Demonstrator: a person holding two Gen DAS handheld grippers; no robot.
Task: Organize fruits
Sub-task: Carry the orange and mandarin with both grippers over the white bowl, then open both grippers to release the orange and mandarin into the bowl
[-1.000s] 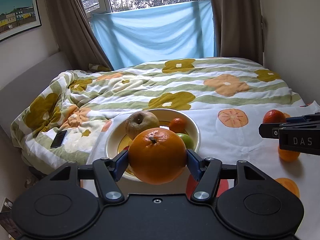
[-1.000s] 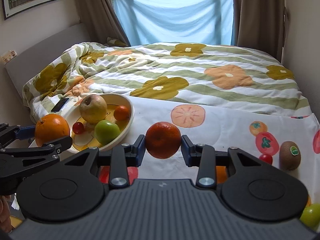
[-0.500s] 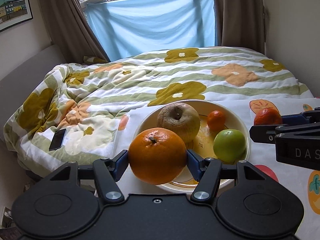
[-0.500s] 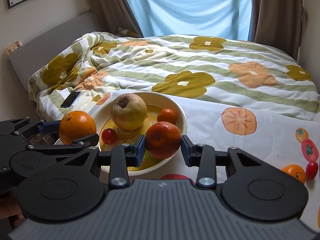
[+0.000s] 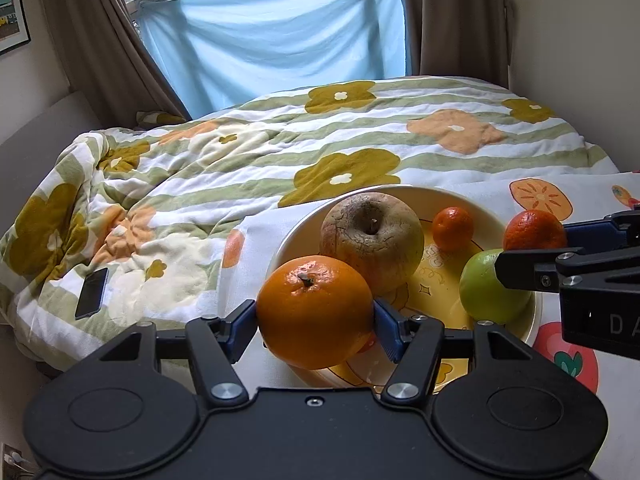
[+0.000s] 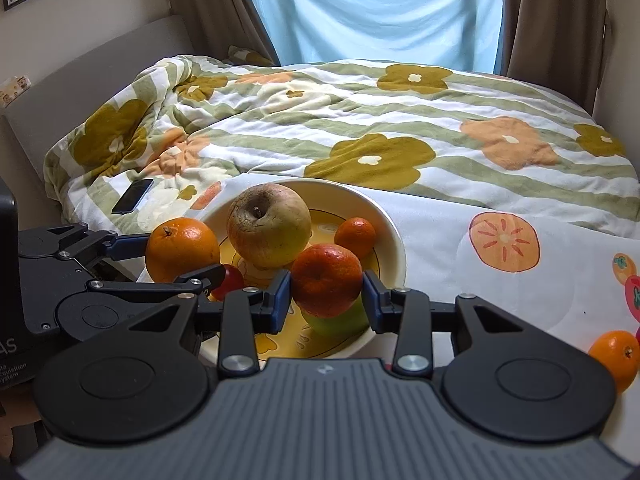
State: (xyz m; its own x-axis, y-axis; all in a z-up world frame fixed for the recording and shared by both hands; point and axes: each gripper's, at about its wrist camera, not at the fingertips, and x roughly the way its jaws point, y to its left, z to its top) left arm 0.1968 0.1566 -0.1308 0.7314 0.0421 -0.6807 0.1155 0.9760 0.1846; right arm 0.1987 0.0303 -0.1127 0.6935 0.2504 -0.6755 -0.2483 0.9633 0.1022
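My left gripper (image 5: pixel 316 312) is shut on a large orange (image 5: pixel 314 311) and holds it over the near left rim of the yellow bowl (image 5: pixel 516 236). My right gripper (image 6: pixel 326 286) is shut on a reddish tangerine (image 6: pixel 326 279) and holds it above the green apple (image 6: pixel 340 320) in the bowl (image 6: pixel 394 240). The bowl also holds a big brownish apple (image 5: pixel 372 236), a small mandarin (image 5: pixel 452 227) and a small red fruit (image 6: pixel 229 280). The left gripper with its orange (image 6: pixel 182 249) shows at left in the right wrist view.
The bowl stands on a white fruit-print cloth (image 6: pixel 460 240) in front of a flowered quilt (image 5: pixel 320 148). A black phone (image 5: pixel 92 292) lies on the quilt at left. A loose orange (image 6: pixel 614 354) lies on the cloth at the right.
Both grippers have moved left towards the bowl with their fruits. The orange now hangs over the bowl's left rim and the tangerine over the green apple.
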